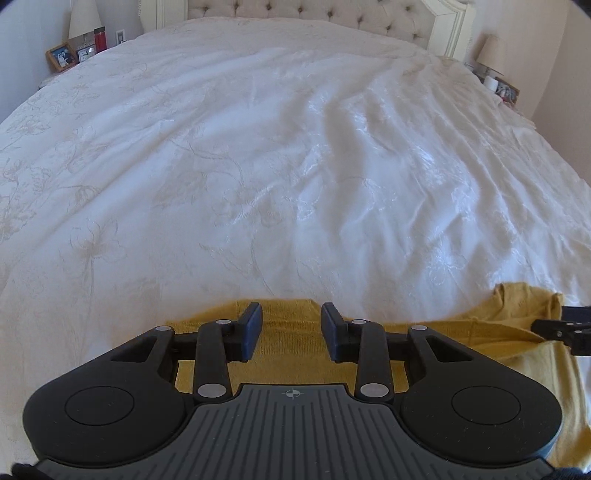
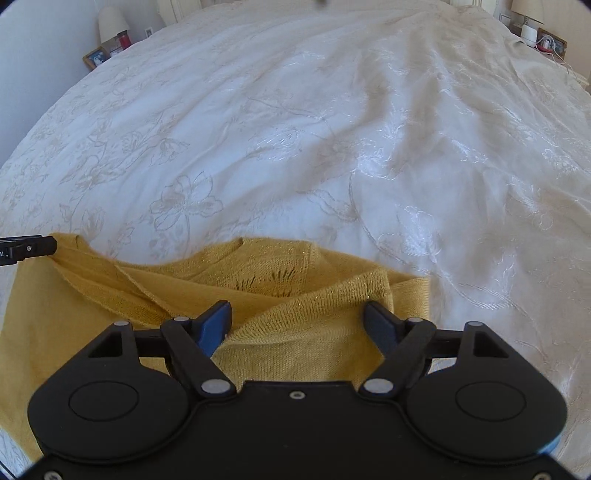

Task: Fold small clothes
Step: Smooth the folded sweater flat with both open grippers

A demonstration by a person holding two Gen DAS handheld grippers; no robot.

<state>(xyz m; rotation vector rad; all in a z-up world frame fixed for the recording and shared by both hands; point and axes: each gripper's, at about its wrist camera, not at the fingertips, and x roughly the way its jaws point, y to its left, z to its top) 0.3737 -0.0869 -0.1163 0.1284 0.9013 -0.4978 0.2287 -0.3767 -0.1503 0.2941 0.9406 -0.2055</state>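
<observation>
Left wrist view: a white floral bedspread (image 1: 258, 166) fills the frame up to a tufted headboard (image 1: 314, 14) at 12 o'clock. The left gripper (image 1: 291, 330) hovers with fingers spread over the yellow knit top (image 1: 288, 354) at 6 o'clock.

Right wrist view: the right gripper (image 2: 299, 325) is spread wide over the top's bunched fabric at 6 o'clock.

Soft daylight fills my room, leaving shiny glare on the bedspread (image 1: 369, 155) folds. My fisheye lenses bend the edges and darken the corners. Far lamps (image 2: 110, 20) look blurry.
</observation>
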